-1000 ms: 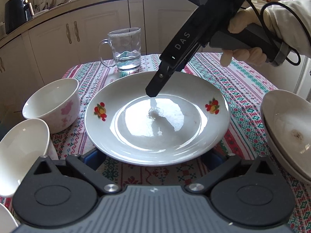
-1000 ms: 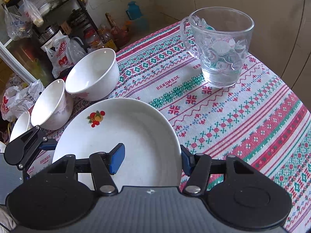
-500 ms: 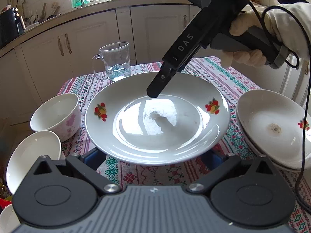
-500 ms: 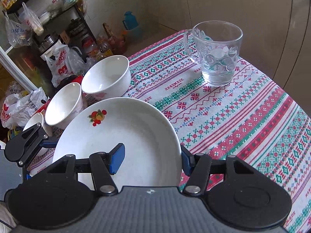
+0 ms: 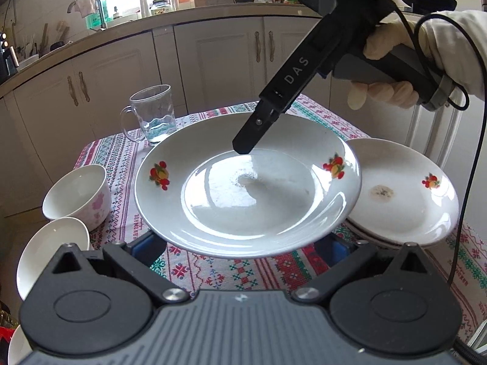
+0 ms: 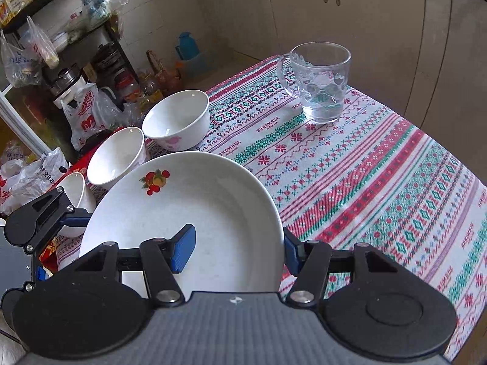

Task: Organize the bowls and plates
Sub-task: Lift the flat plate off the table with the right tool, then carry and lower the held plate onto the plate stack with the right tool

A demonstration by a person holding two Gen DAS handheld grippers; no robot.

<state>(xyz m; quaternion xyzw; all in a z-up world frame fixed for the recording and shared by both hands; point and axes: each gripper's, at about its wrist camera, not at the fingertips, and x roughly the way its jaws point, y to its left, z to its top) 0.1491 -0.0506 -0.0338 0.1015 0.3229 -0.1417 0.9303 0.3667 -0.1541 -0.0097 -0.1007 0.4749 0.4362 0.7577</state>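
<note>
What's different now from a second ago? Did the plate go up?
Yes. The plate rose off the table and now overlaps the plate stack. The right gripper stays clamped on its rim, the left gripper open beneath. The bowls and mug haven't moved.

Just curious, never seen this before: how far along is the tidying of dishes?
Done: stacked plates sit at the right. In hand: the right gripper grips a fruit-patterned plate by its rim, lifted beside that stack. Left: three bowls stand unstacked.
</note>
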